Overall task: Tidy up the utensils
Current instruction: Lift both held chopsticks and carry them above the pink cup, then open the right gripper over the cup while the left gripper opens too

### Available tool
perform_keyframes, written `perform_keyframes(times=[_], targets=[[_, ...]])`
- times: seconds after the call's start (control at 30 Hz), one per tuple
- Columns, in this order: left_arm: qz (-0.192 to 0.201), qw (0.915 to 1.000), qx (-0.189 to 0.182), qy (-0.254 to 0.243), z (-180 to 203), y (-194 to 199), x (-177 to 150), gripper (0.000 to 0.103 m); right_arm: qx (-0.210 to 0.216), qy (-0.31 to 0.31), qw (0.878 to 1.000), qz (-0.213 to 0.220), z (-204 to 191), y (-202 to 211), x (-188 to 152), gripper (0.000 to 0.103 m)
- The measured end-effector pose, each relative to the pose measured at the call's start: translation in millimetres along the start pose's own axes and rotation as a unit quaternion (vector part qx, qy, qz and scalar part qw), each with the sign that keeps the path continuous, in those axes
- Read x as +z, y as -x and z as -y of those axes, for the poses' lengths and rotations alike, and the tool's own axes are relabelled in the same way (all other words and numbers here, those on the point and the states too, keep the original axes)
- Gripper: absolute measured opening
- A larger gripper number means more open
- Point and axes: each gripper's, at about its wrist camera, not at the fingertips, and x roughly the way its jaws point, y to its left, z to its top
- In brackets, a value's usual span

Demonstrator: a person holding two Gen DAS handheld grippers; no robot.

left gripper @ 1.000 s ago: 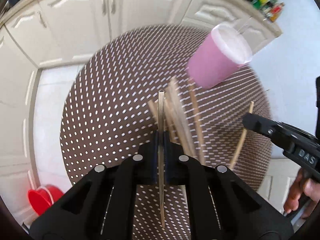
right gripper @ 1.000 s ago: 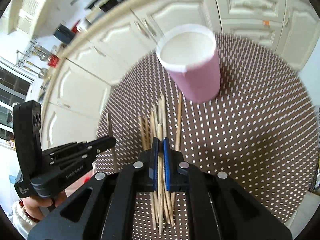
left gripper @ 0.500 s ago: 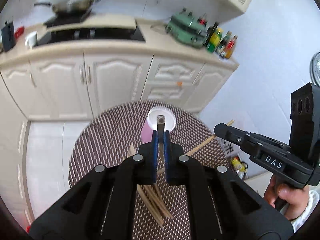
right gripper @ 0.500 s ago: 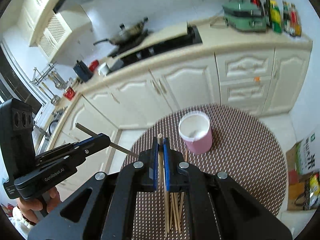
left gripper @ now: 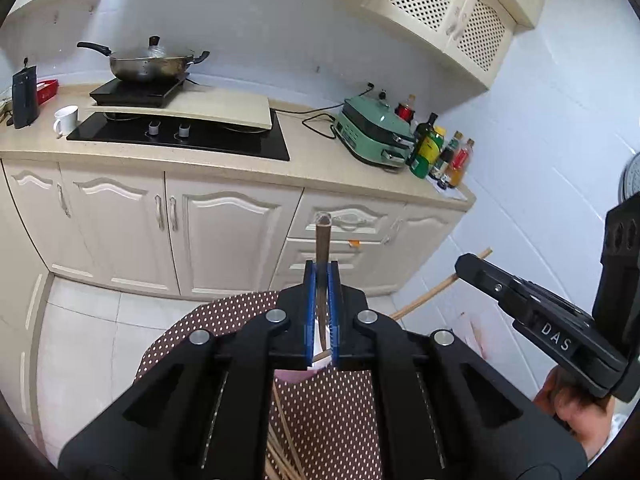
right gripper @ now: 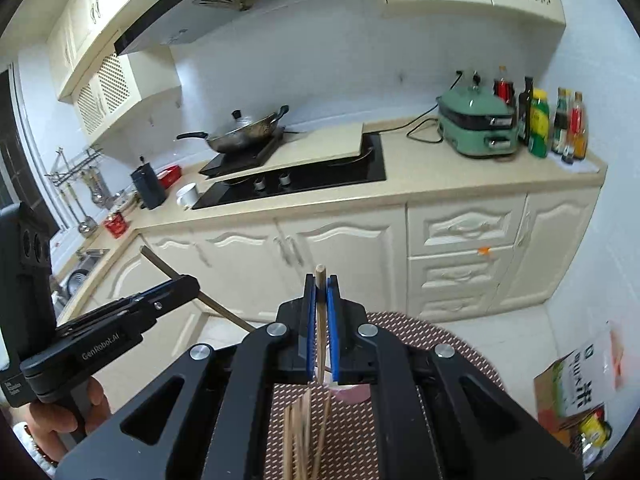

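Right now, through the left wrist view, my left tongs (left gripper: 321, 276) are clenched on a dark chopstick (left gripper: 322, 240) pointing up and forward — the pink cup (left gripper: 316, 362) sits just below them. From the right wrist view, my right tongs (right gripper: 321, 286) are clamped on a pale chopstick (right gripper: 320, 312) standing upright, with the cup (right gripper: 346, 390) underneath and loose chopsticks (right gripper: 304, 432) lying on the dotted surface (right gripper: 452, 348) — neither hand is clearly nearer.

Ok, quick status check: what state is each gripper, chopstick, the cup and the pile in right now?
left gripper: shut on a dark chopstick, raised off the table
right gripper: shut on a light chopstick, raised too
pink cup: on the dotted table, mostly hidden behind the fingers
loose chopsticks: lying in a pile on the table
wok: lidded, on the cooker
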Motion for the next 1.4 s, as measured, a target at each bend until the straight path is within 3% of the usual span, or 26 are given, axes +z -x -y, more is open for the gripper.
perform_keyframes(times=[0.2, 0.43, 0.83, 1.2, 1.23, 1.3, 1.33, 1.37, 1.4], targets=[[-0.024, 0.9996, 0.015, 0.005, -9, -35, -8, 0.006, -0.011, -0.001, 1.0, -0.017, 11, -19, -9, 0.004], [-0.079, 0.9963, 0.029, 0.013, -25, -62, -40, 0.006, -0.012, -0.022, 0.998, -0.053, 19, -33, -30, 0.004], [-0.13, 0.9911, 0.03, 0.001, -28, -74, -75, 0.006, -0.016, -0.043, 0.992, -0.118, 20, -48, -74, 0.004], [-0.156, 0.9864, 0.048, -0.02, -22, -78, -89, 0.009, -0.013, -0.063, 0.988, -0.143, 21, -50, -91, 0.009], [-0.157, 0.9861, 0.05, -0.02, -22, -78, -90, 0.011, -0.013, -0.063, 0.988, -0.143, 20, -49, -92, 0.011], [-0.159, 0.9857, 0.054, -0.022, -22, -77, -90, 0.028, -0.016, -0.068, 0.987, -0.143, 19, -46, -92, 0.032], [-0.155, 0.986, 0.057, -0.023, -22, -74, -90, 0.051, -0.018, -0.069, 0.988, -0.14, 18, -45, -92, 0.035], [-0.149, 0.9867, 0.061, -0.023, -22, -72, -90, 0.06, -0.018, -0.069, 0.988, -0.137, 18, -43, -92, 0.037], [-0.142, 0.9877, 0.06, -0.024, -22, -68, -89, 0.06, -0.019, -0.069, 0.988, -0.134, 17, -41, -92, 0.038]])
